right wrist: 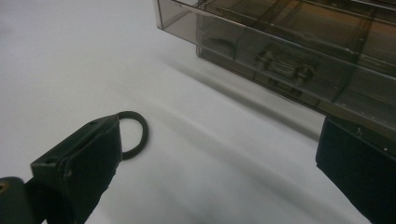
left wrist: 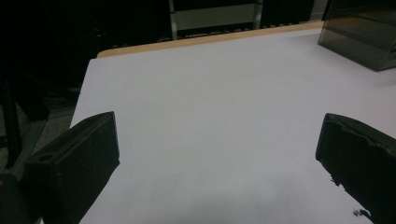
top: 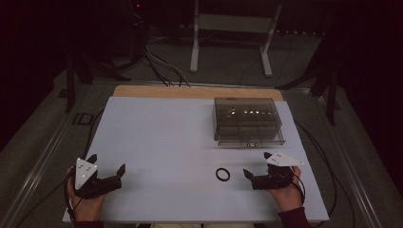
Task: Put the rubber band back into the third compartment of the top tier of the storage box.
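The ring (top: 223, 174), just before the box (top: 247, 121), looks light and soft; its band could be pinched. Both grippers (top: 107, 174) (top: 257, 166) are held apart, empty.

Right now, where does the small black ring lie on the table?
In the high view the black ring lies flat on the white table, near its front edge, just left of the right gripper and in front of the smoky plastic drawer box.
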{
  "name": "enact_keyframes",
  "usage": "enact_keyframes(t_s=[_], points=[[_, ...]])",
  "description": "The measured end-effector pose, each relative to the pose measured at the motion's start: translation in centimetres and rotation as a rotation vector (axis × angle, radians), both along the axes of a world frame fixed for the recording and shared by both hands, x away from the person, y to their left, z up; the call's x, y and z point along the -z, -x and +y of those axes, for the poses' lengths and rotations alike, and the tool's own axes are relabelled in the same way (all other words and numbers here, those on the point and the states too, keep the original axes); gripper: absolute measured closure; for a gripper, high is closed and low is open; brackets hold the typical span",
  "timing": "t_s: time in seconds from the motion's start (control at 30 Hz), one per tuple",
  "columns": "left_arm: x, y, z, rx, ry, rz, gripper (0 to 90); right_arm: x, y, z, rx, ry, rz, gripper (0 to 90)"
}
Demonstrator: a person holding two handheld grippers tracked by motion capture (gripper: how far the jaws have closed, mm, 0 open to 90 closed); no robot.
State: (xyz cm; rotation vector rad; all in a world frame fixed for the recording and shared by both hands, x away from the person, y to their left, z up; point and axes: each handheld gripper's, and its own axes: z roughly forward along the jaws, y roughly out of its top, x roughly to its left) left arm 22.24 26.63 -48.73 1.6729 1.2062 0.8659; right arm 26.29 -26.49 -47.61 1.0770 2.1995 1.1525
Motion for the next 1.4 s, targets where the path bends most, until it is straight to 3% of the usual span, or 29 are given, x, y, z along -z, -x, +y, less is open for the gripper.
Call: enact_keyframes(t_s=[0.5, 0.8, 0.9, 1.07, 1.13, 1.4], points=[[0.2, -0.1, -0.1, -0.010, -0.003, 0.001, 0.5, -0.4, -1.0, 2.3, -0.042, 0.032, 0.037, 1.0], [0.4, -0.2, -0.2, -0.003, -0.004, 0.009, 0.5, -0.1, -1.8, 3.7, -0.060, 0.071, 0.081, 5.0], [0.4, -0.2, -0.2, 0.000, -0.004, 0.014, 0.5, 0.2, -2.1, 4.2, -0.068, 0.087, 0.104, 7.7], [0.5, -0.3, -0.3, 0.003, -0.007, 0.024, 0.5, 0.7, -2.5, 5.5, -0.092, 0.117, 0.144, 22.0], [0.6, -0.3, -0.4, 0.003, -0.007, 0.026, 0.5, 0.7, -2.5, 5.5, -0.092, 0.117, 0.144, 22.0], [0.6, -0.3, -0.3, 0.004, -0.003, 0.029, 0.5, 1.8, -2.9, 7.1, -0.118, 0.169, 0.183, 38.2]])
